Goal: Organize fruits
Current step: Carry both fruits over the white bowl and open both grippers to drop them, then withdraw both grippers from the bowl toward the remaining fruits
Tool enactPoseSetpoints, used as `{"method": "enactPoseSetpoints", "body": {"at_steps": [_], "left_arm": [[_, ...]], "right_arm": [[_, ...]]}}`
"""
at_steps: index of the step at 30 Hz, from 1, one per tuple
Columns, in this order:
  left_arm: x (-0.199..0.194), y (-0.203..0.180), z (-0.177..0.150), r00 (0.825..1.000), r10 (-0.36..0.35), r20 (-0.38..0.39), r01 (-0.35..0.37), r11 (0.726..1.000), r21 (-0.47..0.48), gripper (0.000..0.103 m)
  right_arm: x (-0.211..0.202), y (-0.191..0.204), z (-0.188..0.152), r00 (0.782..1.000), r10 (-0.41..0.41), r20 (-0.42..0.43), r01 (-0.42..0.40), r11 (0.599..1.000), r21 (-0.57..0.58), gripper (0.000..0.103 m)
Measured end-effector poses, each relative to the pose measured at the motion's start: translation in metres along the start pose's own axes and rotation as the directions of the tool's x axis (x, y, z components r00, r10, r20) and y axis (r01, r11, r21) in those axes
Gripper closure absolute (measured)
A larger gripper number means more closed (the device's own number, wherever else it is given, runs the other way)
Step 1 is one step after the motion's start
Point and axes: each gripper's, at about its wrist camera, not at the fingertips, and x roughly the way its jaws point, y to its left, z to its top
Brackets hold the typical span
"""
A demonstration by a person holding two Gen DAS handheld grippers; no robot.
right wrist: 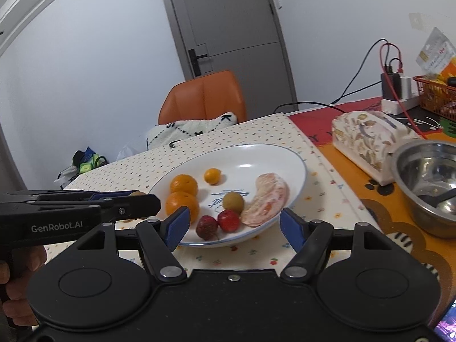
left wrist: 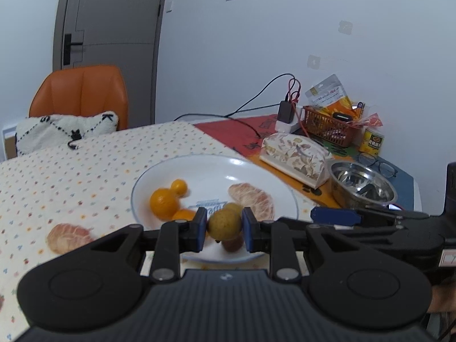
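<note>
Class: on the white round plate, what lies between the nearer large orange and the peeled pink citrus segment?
A round olive-green fruit sits there, on the white plate's blue print, seen in the right wrist view.

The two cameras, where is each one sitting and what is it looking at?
Left wrist view: sits on the left gripper, looks along its fingers over the white plate; they pinch a green-yellow fruit. The right gripper pokes in at right.
Right wrist view: sits on the right gripper, looks at the same plate from further right; its fingers stand open. The left gripper and a hand show at left.
Both share the plate, oranges, peeled pomelo piece, metal bowl and orange chair.
</note>
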Motion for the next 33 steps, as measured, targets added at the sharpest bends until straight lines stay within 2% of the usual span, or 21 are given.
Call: {"method": "enactPoseSetpoints", "body": {"at_steps": [3,5,7,10,14,19,21,26,33], "left_arm": [[-0.003,-0.007,0.002,0.999,0.011,0.031,-0.013,0.999,0.041,0.07],[-0.007,-0.007,0.003,0.999,0.026,0.037,-0.028,0.998,0.047,0.058],[-0.013,-0.004,0.003,0.998,0.047,0.042,-0.048,0.998,0.04,0.039],[-0.021,0.003,0.001,0.996,0.066,0.056,-0.068,0.997,0.031,0.028],[-0.029,0.015,-0.002,0.994,0.102,0.047,-0.103,0.995,0.017,0.024],[-0.039,0.03,-0.008,0.988,0.152,0.04,-0.152,0.988,-0.017,0.01],[-0.043,0.036,-0.009,0.984,0.179,0.028,-0.177,0.983,-0.036,0.007],[-0.055,0.058,-0.013,0.977,0.213,-0.004,-0.212,0.972,-0.1,0.006],[-0.085,0.081,-0.021,0.959,0.284,0.009,-0.28,0.95,-0.138,0.006]], "right_arm": [[-0.002,-0.003,0.0,1.0,-0.004,0.003,0.004,1.0,0.01,0.033],[-0.002,-0.005,0.001,1.0,-0.008,0.002,0.008,1.0,0.016,0.033],[-0.003,-0.006,0.001,1.0,-0.005,0.004,0.005,1.0,0.021,0.033],[-0.003,-0.005,0.001,1.0,0.0,0.005,0.0,1.0,0.021,0.033],[-0.003,-0.001,0.001,1.0,0.011,0.008,-0.011,1.0,0.019,0.033],[-0.003,0.006,0.001,1.0,0.023,0.006,-0.023,1.0,0.012,0.032],[-0.003,0.009,0.001,1.0,0.028,0.006,-0.029,1.0,0.007,0.029],[-0.005,0.019,0.001,0.999,0.048,0.007,-0.048,0.999,-0.003,0.017],[-0.007,0.038,0.003,0.997,0.082,0.015,-0.082,0.996,-0.023,0.0]]}}
